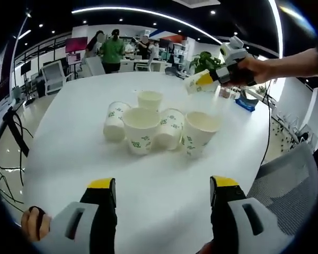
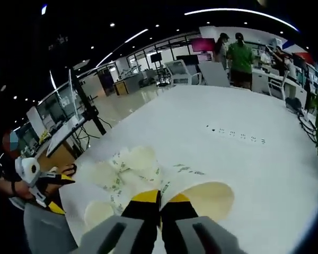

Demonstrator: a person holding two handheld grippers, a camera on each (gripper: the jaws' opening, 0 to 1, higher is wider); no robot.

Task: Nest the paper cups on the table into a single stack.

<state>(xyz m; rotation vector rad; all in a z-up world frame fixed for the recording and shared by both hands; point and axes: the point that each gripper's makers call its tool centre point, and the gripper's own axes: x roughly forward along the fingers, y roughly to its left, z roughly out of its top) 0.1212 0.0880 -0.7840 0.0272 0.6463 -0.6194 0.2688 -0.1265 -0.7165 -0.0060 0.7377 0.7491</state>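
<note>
The white table (image 1: 148,174) carried everything, a large rounded top in an open office, with people standing beyond its far edge. Toward the middle of the table stood a loose cluster of five paper cups (image 1: 160,126), all upright with mouths up and each printed with a green mark. A wide cup (image 1: 141,129) stood at the front of the group, a cup (image 1: 116,120) at its left, one (image 1: 170,128) just beside it on the right, a smaller-looking one (image 1: 150,99) behind toward the far edge, and the rightmost cup (image 1: 199,132) nearest the right edge. They touched or nearly touched, but none sat inside another as far as the left gripper view showed.

A sixth paper cup (image 1: 197,82) was off the table, lifted above the right side of the cluster and tilted. The right gripper (image 1: 218,77) held it: in the right gripper view its yellow-tipped jaws were closed nearly together on the rim of that cup (image 2: 201,198), whose open mouth faced the camera, with the cluster (image 2: 124,169) below and beyond it.

The left gripper (image 1: 163,193) hung over the near edge of the table with its jaws wide apart and nothing between them.

Judged from this, the stacking had barely begun: one cup was picked up and looked ready to be lowered into a standing one, and all five on the table were left to be nested.
</note>
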